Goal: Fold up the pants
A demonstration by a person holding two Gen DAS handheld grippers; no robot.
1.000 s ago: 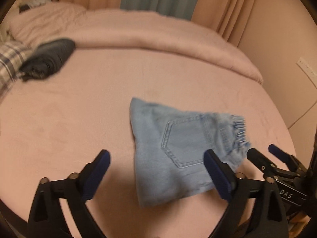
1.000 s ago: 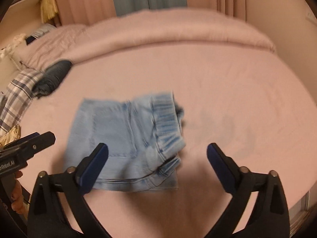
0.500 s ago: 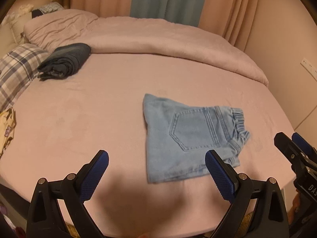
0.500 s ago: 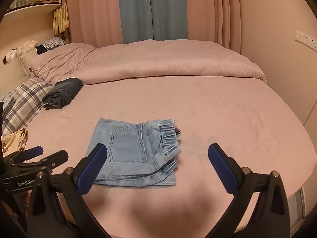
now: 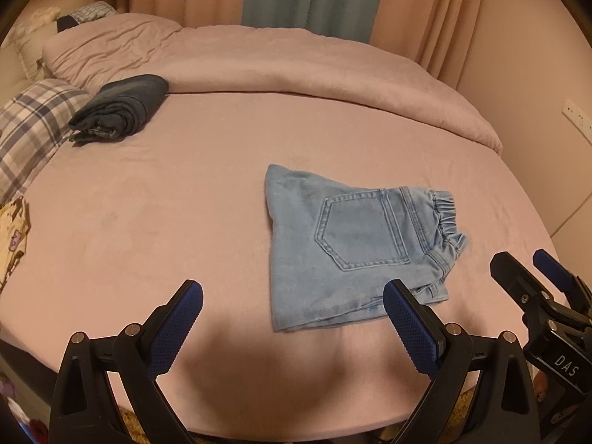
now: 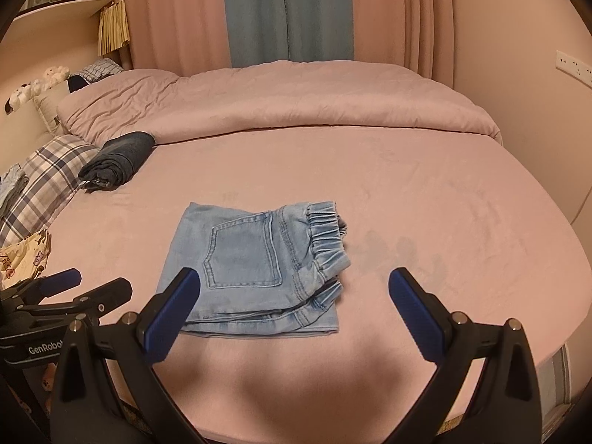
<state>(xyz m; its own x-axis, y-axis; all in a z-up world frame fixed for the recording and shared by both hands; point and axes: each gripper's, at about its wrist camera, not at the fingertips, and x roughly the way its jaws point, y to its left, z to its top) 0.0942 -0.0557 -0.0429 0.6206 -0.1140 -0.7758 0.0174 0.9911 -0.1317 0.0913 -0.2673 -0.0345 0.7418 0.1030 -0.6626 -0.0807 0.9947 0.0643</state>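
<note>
Pants in pale blue denim lie folded into a compact rectangle on the bed, a back pocket facing up and the gathered elastic waistband bunched at the 3 o'clock edge. In the right wrist view the bundle sits just ahead of centre, toward 11 o'clock from the right tool, whose blue-padded fingers stand spread wide and empty above the sheet. In the left wrist view the pants lie toward 1 o'clock from the left tool, which is likewise released, its jaws gaping with nothing between them. Neither tool touches the cloth.

The bed is covered with a smooth pink sheet, faintly creased, with a soft shadow along its near edge. A pink duvet is rolled back in a long ridge at 12 o'clock. At 10 o'clock a dark folded garment rests near a plaid pillow, and a cream printed cloth lies at 9 o'clock by the bed's edge.

Behind the bed hang pink curtains with a blue-grey curtain panel between them. A wall socket strip shows at 2 o'clock, and plush toys sit on a ledge at 10 o'clock.
</note>
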